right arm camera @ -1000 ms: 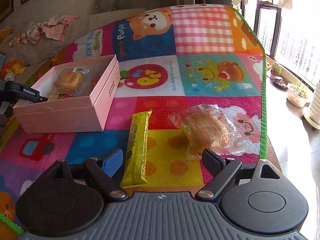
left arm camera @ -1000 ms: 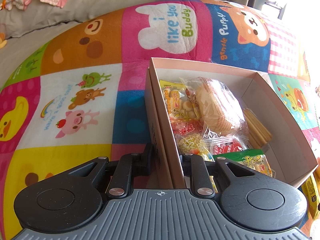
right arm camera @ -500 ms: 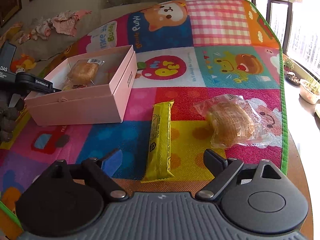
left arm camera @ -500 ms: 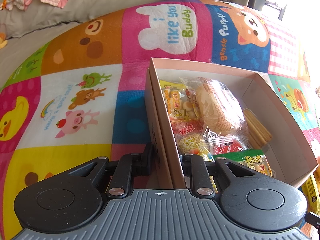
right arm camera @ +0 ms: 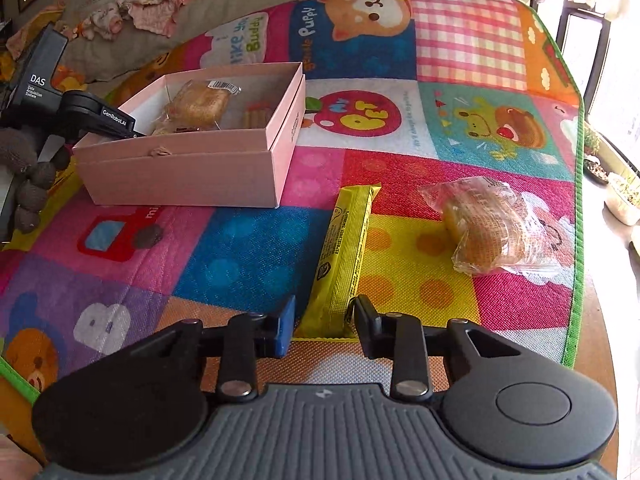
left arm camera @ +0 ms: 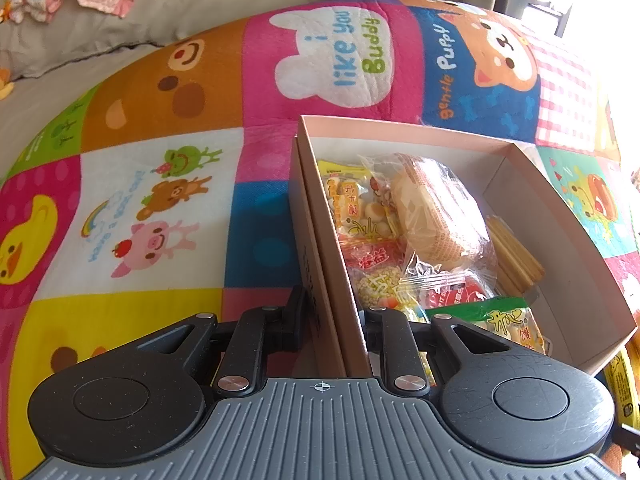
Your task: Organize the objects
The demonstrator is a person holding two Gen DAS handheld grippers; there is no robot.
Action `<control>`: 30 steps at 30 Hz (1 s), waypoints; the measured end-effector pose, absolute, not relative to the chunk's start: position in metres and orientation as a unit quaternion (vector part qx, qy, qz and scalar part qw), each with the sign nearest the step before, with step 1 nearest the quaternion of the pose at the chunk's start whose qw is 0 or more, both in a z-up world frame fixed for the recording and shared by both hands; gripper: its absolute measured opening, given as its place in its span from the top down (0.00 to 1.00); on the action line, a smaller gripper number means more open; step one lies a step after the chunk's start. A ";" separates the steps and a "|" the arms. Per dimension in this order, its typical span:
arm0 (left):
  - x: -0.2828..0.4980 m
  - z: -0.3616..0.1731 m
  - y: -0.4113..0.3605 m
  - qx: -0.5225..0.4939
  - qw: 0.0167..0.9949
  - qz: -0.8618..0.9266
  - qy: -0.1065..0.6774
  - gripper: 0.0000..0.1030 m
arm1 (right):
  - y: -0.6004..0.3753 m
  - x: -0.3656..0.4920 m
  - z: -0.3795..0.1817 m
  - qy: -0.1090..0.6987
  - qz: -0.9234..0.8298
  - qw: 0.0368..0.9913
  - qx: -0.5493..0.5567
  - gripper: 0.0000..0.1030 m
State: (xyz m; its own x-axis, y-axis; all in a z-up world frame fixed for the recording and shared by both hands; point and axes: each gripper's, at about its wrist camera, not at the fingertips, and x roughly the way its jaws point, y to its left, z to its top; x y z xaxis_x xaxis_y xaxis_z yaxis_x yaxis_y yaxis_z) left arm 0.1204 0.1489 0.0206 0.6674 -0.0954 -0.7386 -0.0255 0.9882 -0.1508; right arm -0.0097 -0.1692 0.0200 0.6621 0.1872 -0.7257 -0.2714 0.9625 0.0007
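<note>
Nearest in the right wrist view, the right gripper [right arm camera: 322,326] is closing around the near end of the yellow bar [right arm camera: 345,256], which lies flat on the mat [right arm camera: 240,248] with its length running away toward the far side; the pads look close to the wrapper's edges but I cannot tell that they press it yet. The risk, as I judge it, is a hold on the very tip only: the long bar could droop, swing, or slip out of the slick wrapper on the lift, or the pads could pinch mat fabric along with it. To the right lies a bagged bun [right arm camera: 490,226], apart from the bar and near the mat's right edge, where a careless sweep might push it toward the tabletop [right arm camera: 596,320] rim. Farther left, the box [right arm camera: 188,172] sits well apart from the bar. In the left wrist view the left gripper [left arm camera: 334,314] is clamped on the box's near wall, steadying it. The box is already crowded with snacks [left arm camera: 374,248] on its left side, so a long bar dropped carelessly could rest on the rim or tip the pile.
</note>
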 end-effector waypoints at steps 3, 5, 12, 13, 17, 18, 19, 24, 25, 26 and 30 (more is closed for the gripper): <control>0.121 0.020 0.149 -0.074 0.910 -0.019 0.408 0.79 | -0.169 0.007 0.020 0.387 0.109 0.915 -0.042 0.64; 0.121 0.020 0.149 -0.075 0.909 -0.019 0.409 0.79 | -0.171 0.024 0.017 0.389 0.096 0.916 -0.027 0.61; 0.124 0.021 0.148 -0.075 0.907 -0.014 0.414 0.79 | -0.157 0.035 0.017 0.388 0.126 0.911 -0.055 0.75; 0.124 0.021 0.147 -0.073 0.907 -0.013 0.414 0.79 | -0.157 0.032 0.018 0.392 0.137 0.908 -0.058 0.76; 0.124 0.021 0.146 -0.073 0.907 -0.009 0.415 0.79 | -0.162 0.013 0.027 0.418 0.176 0.890 -0.053 0.77; 0.124 0.021 0.145 -0.072 0.907 -0.009 0.415 0.79 | -0.163 0.007 0.031 0.420 0.185 0.887 -0.051 0.77; 0.124 0.021 0.145 -0.071 0.907 -0.009 0.415 0.79 | -0.164 0.001 0.036 0.419 0.195 0.886 -0.047 0.77; 0.123 0.021 0.147 -0.075 0.907 -0.012 0.414 0.79 | -0.165 -0.013 0.097 0.360 0.225 0.905 -0.039 0.77; 0.122 0.020 0.148 -0.076 0.907 -0.012 0.413 0.79 | -0.165 -0.011 0.112 0.342 0.230 0.910 -0.033 0.77; 0.122 0.020 0.147 -0.077 0.908 -0.012 0.413 0.79 | -0.164 -0.008 0.129 0.324 0.236 0.916 -0.027 0.77; 0.121 0.020 0.148 -0.078 0.909 -0.012 0.410 0.79 | -0.153 0.015 0.175 0.272 0.251 0.929 -0.013 0.77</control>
